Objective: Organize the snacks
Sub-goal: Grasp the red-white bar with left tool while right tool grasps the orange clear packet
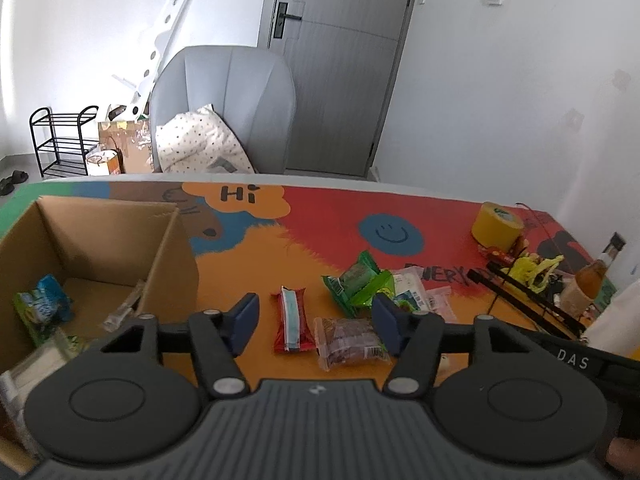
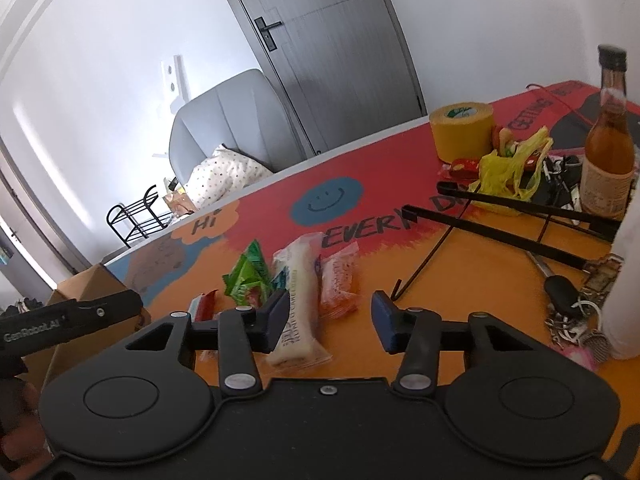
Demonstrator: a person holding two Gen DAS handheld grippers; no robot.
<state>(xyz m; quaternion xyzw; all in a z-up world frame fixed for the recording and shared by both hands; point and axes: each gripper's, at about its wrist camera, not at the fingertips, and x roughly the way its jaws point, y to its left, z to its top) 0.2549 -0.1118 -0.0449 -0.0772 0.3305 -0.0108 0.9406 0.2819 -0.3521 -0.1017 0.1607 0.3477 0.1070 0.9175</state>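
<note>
- Left gripper [image 1: 314, 322]: jaws wide apart, nothing between them, hovering over the table [image 1: 248, 276] just right of the cardboard box [image 1: 108, 236].
- Red snack bar [image 1: 292, 325] and brown snack packet [image 1: 351, 342] lie side by side right of the box; green packet [image 1: 357, 285] just beyond them.
- Box already contains a blue-green packet [image 1: 42, 306].
- Right gripper [image 2: 330, 318]: jaws wide, empty, above the white snack bar [image 2: 298, 308] and pink packet [image 2: 338, 282].

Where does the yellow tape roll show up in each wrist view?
Left wrist: the yellow tape roll stands at the far right of the table, upper right of frame.
Right wrist: the roll sits right of centre, upper part of frame.
Shared landmark: the blue smiley face printed on the table cover.
</note>
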